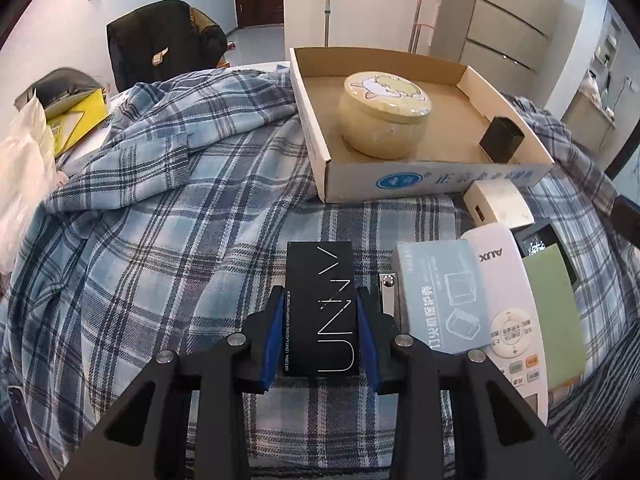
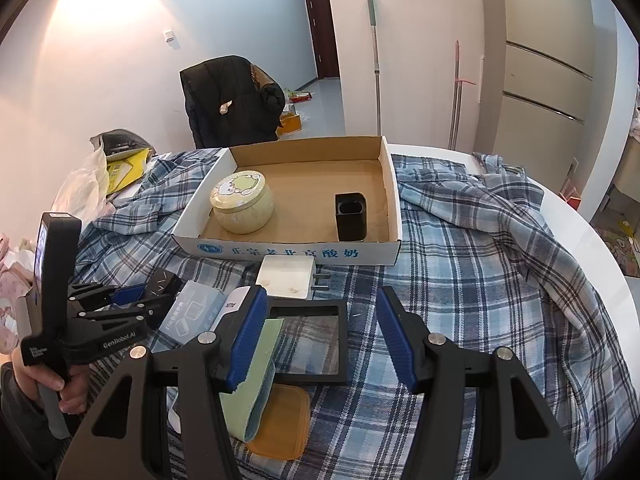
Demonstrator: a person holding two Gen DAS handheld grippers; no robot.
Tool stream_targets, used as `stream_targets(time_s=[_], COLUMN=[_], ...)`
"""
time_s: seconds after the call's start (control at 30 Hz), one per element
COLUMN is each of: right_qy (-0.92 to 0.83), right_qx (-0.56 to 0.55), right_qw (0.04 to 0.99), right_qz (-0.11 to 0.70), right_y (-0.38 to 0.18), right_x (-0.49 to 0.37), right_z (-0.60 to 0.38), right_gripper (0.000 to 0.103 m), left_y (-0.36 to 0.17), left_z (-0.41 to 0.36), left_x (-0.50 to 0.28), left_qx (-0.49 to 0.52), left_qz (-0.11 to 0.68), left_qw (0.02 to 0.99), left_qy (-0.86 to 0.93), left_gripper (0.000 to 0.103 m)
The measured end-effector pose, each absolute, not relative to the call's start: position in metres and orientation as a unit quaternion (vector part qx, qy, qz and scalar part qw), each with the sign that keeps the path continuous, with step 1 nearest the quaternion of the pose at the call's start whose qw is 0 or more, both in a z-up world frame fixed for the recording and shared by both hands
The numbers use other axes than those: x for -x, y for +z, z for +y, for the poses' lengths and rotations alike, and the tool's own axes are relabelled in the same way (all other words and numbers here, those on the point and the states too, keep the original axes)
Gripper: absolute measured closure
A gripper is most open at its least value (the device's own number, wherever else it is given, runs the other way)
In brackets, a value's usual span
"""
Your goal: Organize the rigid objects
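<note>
My left gripper [image 1: 320, 320] is shut on a black UNNY box [image 1: 320, 304]; its blue pads press the box's long sides just above the plaid cloth. The right wrist view shows the same gripper [image 2: 136, 300] and box [image 2: 164, 282] at the left, held by a person's hand [image 2: 60, 388]. My right gripper [image 2: 320, 300] stands open over a black picture frame [image 2: 308, 340], gripping nothing. A green card [image 2: 256, 368] lies beside its left finger. The cardboard tray [image 2: 288, 250] behind holds a round cream tin [image 2: 242, 202] and a black cup [image 2: 351, 216].
A light blue box [image 1: 440, 292], a white AUX remote [image 1: 508, 304] and a white charger [image 1: 500, 204] lie right of the black box. An orange lid [image 2: 280, 424] lies under the green card. A jacket-draped chair [image 2: 232, 100] stands behind the table. Bags [image 1: 72, 116] sit at the left.
</note>
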State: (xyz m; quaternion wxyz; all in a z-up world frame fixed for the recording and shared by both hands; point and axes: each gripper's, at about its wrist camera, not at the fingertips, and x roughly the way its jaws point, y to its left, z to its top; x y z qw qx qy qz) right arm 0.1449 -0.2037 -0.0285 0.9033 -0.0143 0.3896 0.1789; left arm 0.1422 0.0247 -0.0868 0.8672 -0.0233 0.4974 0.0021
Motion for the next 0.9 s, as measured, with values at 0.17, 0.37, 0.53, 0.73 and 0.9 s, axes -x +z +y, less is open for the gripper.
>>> stream_targets(time_s=[0.17, 0.37, 0.53, 0.73, 0.9], right_qy=[0.169, 0.152, 0.113, 0.138, 0.139], right_qx=[0.013, 0.021, 0.068, 0.065, 0.085], right_qw=[0.910, 0.902, 0.889, 0.860, 0.852], right_qz=[0.380, 0.404, 0.438, 0.486, 0.497], right_y=[-0.025, -0.034, -0.057, -0.074, -0.082], right_x=[-0.143, -0.151, -0.166, -0.168, -0.164], right_z=[-0.207, -0.206, -0.202, -0.195, -0.184], right_gripper=[0.047, 0.047, 0.047, 0.047, 0.047], left_y=[-0.062, -0.030, -0.016, -0.017, -0.019], left_z=[0.026, 0.023, 0.016, 0.022, 0.023], left_x=[-0.128, -0.100, -0.090, -0.094, -0.095], left_qx=[0.019, 0.006, -0.001, 0.020, 0.026], left_qz=[0.432, 0.320, 0.266, 0.275, 0.280], left_qw=[0.902, 0.947, 0.964, 0.961, 0.959], left_qy=[0.013, 0.014, 0.011, 0.015, 0.013], left_gripper=[0.067, 0.067, 0.067, 0.067, 0.067])
